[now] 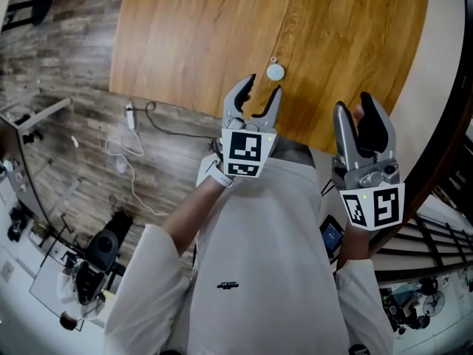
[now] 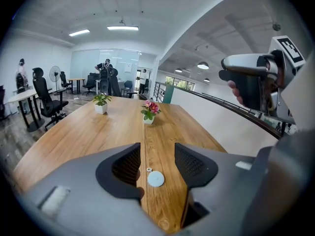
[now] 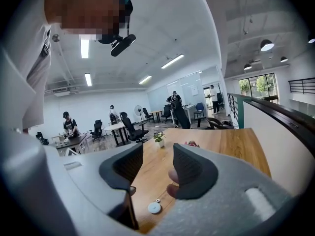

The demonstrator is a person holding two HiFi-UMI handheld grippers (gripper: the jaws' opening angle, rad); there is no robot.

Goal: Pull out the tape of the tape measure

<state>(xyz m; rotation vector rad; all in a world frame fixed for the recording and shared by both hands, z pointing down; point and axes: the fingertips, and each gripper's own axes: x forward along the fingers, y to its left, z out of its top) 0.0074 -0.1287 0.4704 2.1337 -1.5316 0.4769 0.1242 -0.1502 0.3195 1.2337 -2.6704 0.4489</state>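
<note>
My left gripper [image 1: 263, 89] hangs over the wooden table's [image 1: 185, 43] near edge, jaws spread and empty. The round white tape measure [image 1: 275, 72] lies on the table, just inside that edge. My right gripper [image 1: 353, 108], at the same edge, is also spread and empty.

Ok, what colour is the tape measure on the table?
Pale bluish white; the tape measure shows best in the left gripper view.

A white long-sleeved shirt [image 1: 259, 257] with a small black print [image 1: 228, 285] toward six o'clock; a white wristband [image 1: 219, 174] at seven o'clock of the left gripper [image 1: 261, 87]. It and the right gripper [image 1: 354, 108] are pale grey with black ribbed pads [image 2: 129, 164] — each bears a cube [image 1: 245, 152] of black-and-white square markers.
</note>
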